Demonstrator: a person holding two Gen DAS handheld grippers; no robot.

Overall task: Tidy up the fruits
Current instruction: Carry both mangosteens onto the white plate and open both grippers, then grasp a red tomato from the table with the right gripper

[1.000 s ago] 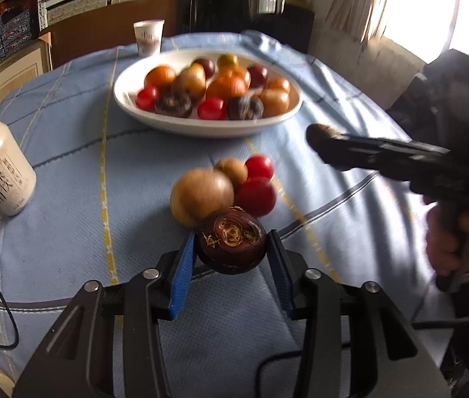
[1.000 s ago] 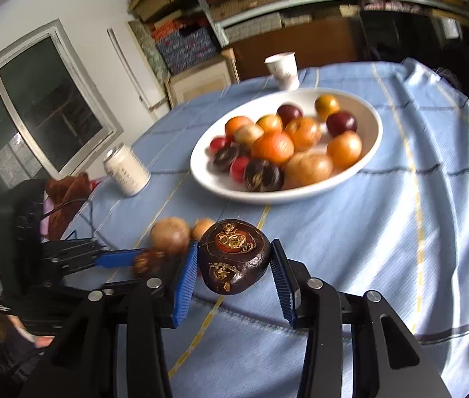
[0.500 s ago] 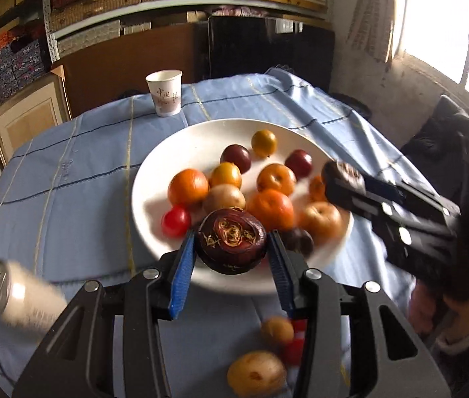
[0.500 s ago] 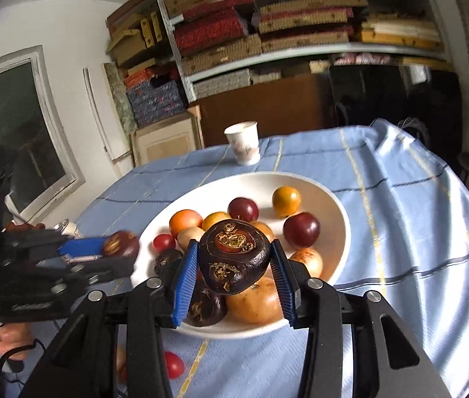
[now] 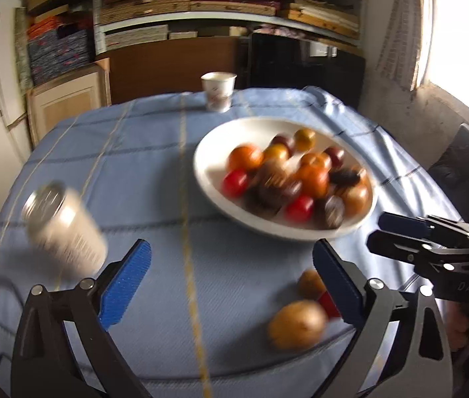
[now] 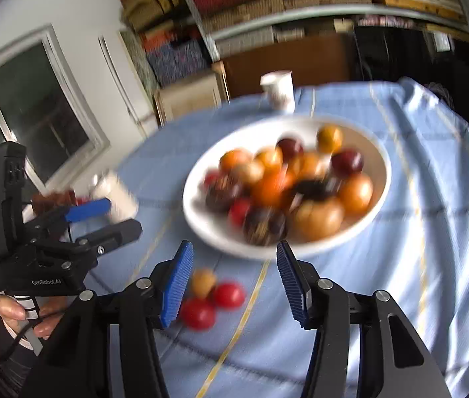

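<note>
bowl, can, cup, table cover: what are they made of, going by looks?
Bowl: likely glazed ceramic, white and smooth with a soft sheen; could be melamine.
Can: metal, silvery top rim, pale printed wall; blurred.
Cup: probably paper, matte white, thin tapered wall with a faint print.
Table cover: woven cloth, matte blue with stripes, creased at the far edge.

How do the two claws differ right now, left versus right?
The left claw gapes much wider than the right claw. Its jaws have just sprung far open; the right's have opened only a little. Both are empty, aimed toward the white bowl of fruit, short of its rim.
</note>
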